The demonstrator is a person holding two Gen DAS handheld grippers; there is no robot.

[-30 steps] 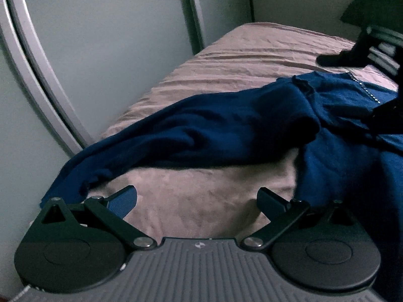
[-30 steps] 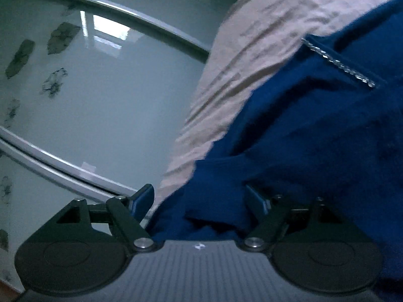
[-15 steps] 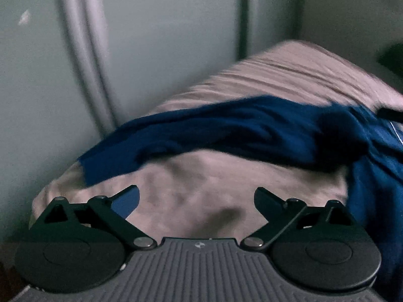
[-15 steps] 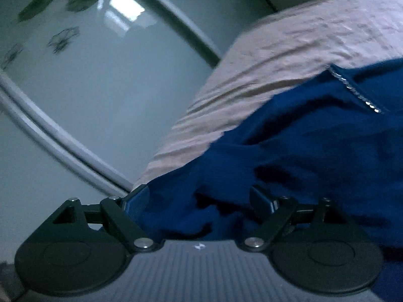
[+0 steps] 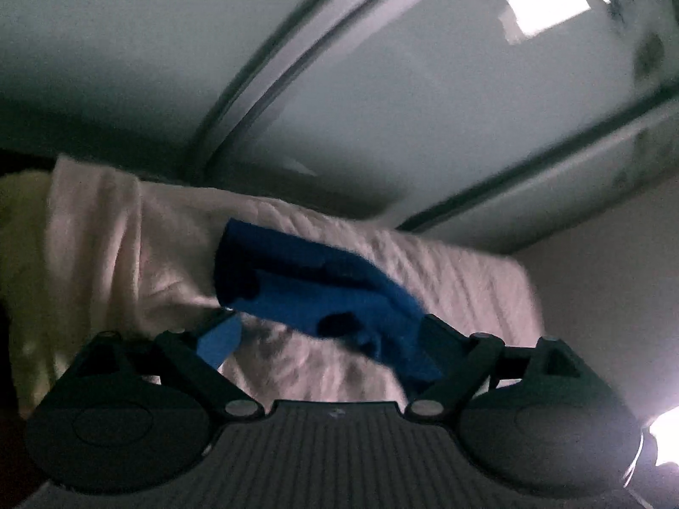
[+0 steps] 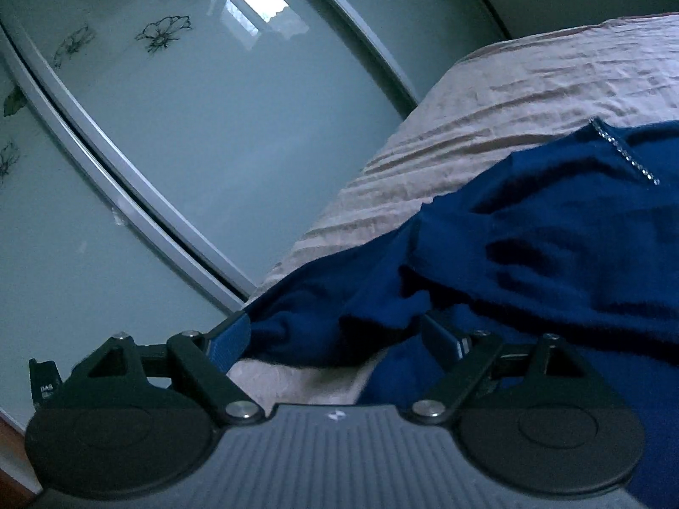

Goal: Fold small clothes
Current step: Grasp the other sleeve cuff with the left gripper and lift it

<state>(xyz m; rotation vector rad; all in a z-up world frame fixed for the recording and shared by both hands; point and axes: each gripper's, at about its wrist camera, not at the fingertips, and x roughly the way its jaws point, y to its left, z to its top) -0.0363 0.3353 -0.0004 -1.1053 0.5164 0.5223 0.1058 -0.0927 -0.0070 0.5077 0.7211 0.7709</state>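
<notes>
A dark blue knit garment (image 6: 530,246) lies crumpled on the bed's pinkish sheet (image 6: 509,85). A row of small sparkling stones (image 6: 628,157) edges its neckline. My right gripper (image 6: 335,335) is open, its fingers spread around a bunched fold of the garment. In the left wrist view the garment's sleeve end (image 5: 305,284) hangs at the bed's edge over the sheet (image 5: 106,246). My left gripper (image 5: 326,335) is open, low beside the bed, with the sleeve lying across its right finger.
A sliding wardrobe with frosted glass doors and a metal frame (image 6: 127,199) stands close along the bed's left side. Flower patterns (image 6: 165,34) mark the glass. The wardrobe also fills the upper left wrist view (image 5: 382,85).
My left gripper swung down and left to the bed's edge and now faces the sleeve end from below. My right gripper pulled back a little and stays open over the garment.
</notes>
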